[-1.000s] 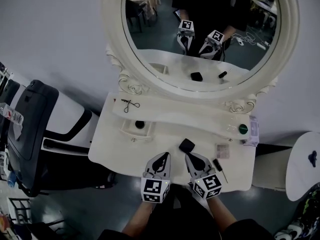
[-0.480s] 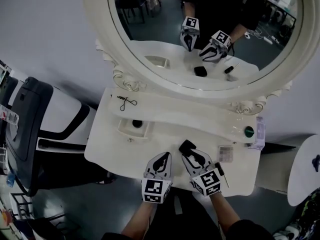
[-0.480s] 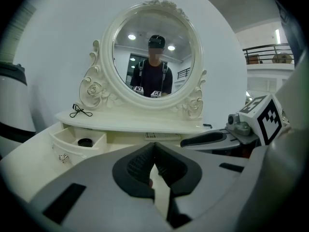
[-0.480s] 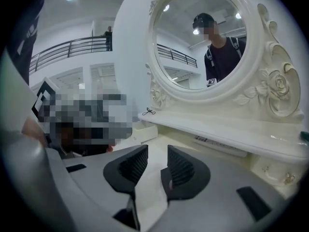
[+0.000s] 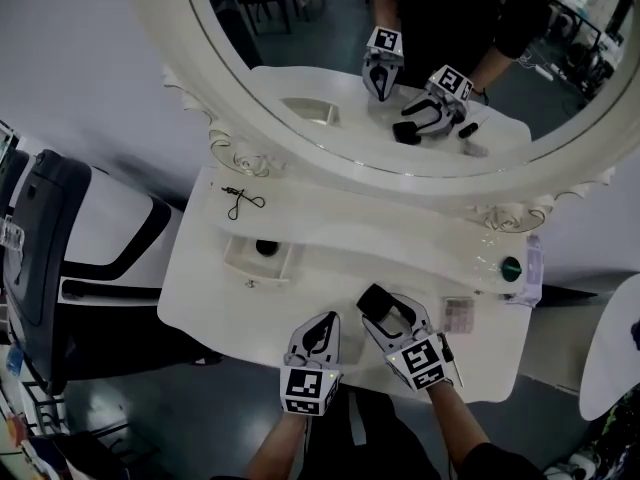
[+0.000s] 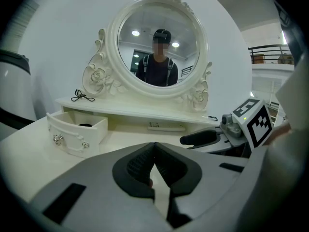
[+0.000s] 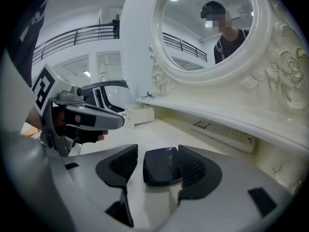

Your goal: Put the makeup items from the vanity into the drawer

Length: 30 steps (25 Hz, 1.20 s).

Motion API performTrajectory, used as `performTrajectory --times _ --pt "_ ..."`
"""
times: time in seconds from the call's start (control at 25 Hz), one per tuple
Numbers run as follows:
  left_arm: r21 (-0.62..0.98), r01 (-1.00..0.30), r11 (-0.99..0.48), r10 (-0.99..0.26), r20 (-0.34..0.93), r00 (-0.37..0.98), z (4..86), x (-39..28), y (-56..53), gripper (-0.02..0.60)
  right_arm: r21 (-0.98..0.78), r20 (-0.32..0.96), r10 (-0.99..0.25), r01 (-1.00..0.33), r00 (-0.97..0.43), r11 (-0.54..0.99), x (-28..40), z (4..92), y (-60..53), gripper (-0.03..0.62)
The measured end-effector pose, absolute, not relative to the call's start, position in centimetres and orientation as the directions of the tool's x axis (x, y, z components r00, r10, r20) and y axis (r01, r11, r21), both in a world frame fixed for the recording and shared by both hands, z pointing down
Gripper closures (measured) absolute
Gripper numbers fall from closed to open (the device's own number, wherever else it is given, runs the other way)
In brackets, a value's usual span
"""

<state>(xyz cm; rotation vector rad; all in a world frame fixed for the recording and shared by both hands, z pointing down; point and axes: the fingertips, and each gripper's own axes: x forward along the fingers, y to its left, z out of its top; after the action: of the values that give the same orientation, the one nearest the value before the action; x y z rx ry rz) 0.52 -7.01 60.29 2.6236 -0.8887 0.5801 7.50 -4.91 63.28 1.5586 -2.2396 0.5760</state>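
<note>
Right gripper [image 5: 390, 314] sits lower centre of the head view, its jaws opening with the black compact [image 5: 372, 300] between them on the table [image 5: 250, 303]. One pad is against the compact's side, the other clear of it. Left gripper [image 5: 318, 328] hovers just beside it, jaws closed on nothing. The drawer [image 5: 243, 263] stands pulled out at centre left (something dark inside).

No legible words or numbers, square black-and-white markers on left tool's cube [image 5: 304, 391], right tool's cube [image 5: 423, 362]
</note>
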Motion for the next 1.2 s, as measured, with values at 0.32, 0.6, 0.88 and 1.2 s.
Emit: performTrajectory --times 0.32,0.6,0.88,1.2 --pt "0.162 -0.645 -0.746 -0.512 0.479 0.713 62.0 0.3 -7.2 0.566 -0.098 0.511 -0.779 -0.925 -0.363 0.367 7.5 65.3 -6.0 0.248" --pt "0.169 -0.656 -0.735 -0.521 0.479 0.707 62.4 0.0 -7.0 0.566 -0.047 0.576 -0.749 -0.928 -0.327 0.369 7.2 66.7 -6.2 0.238" --pt "0.173 -0.659 -0.732 -0.521 0.482 0.705 62.3 -0.3 -6.8 0.566 -0.018 0.626 -0.725 -0.935 -0.287 0.354 7.4 67.4 -6.4 0.241" --pt "0.170 -0.664 -0.728 -0.526 0.482 0.701 62.1 -0.7 -6.4 0.566 -0.006 0.621 -0.729 -0.932 -0.288 0.362 7.3 67.2 -6.3 0.243"
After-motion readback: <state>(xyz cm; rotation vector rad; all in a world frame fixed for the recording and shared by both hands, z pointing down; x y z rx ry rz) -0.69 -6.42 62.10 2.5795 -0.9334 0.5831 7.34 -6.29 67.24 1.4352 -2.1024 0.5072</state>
